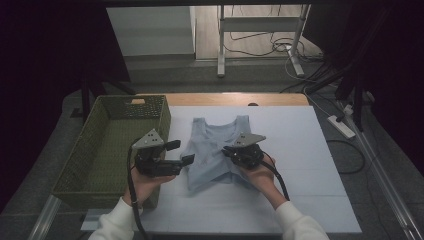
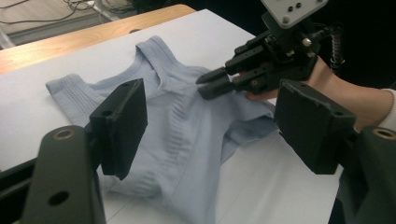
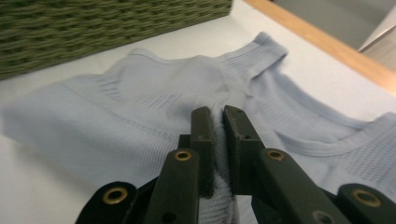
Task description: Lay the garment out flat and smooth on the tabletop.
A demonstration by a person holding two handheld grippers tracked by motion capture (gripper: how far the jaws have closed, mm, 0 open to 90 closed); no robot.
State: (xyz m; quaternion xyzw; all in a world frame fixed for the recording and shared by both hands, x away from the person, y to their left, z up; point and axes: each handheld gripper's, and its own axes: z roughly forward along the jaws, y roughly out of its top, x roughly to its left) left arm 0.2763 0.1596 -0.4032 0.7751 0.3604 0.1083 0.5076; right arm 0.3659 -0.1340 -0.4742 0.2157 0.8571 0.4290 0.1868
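At the bottom of the high view two white-sleeved forearms come in, each hand carrying a gripper. The left gripper [image 1: 180, 152], left of centre in that frame, sits released: its jaws stand wide apart with nothing between them, just beside the left edge of the garment. In the left gripper view those two black pads fill the lower corners, with the cloth lying beyond them.

The right gripper [image 1: 226, 150], just right of centre in the high view, is clenched on the pale blue tank top [image 1: 216, 150]. The right gripper view shows a ridge of the blue knit pinched between its two narrow jaws, pulled into a small fold.

The tank top lies in the middle of the white worktop [image 1: 300, 165], partly folded, its shoulder straps toward the top of the frame and its hem toward the person.

To the left of the garment, at the worktop's left edge, stands a green woven basket [image 1: 97, 150].
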